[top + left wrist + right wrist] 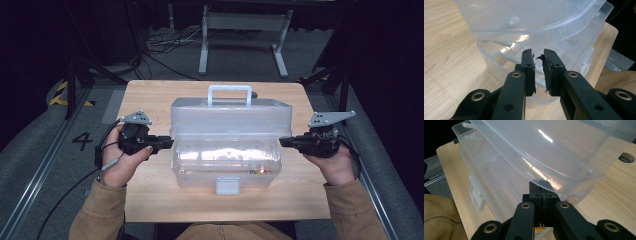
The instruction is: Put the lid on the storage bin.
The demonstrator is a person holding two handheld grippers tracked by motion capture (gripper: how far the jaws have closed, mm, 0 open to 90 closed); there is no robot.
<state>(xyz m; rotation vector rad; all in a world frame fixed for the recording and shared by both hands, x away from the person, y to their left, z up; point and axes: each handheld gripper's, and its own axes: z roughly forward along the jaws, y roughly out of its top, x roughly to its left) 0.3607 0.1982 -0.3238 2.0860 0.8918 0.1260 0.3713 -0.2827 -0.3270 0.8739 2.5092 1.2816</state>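
We see a clear plastic box (227, 160) in the middle of the wooden tabletop (145, 100), its lid (230, 117) lifted and tilted back over the base, its white latch (228, 186) facing us. At the box's left end, the fingers of our left gripper (538, 60) stand slightly parted at the base's rim, gripping nothing we can make out. At the box's right end, our right gripper (543, 188) has its fingers pressed together under the lid's edge; whether they pinch the rim we cannot tell.
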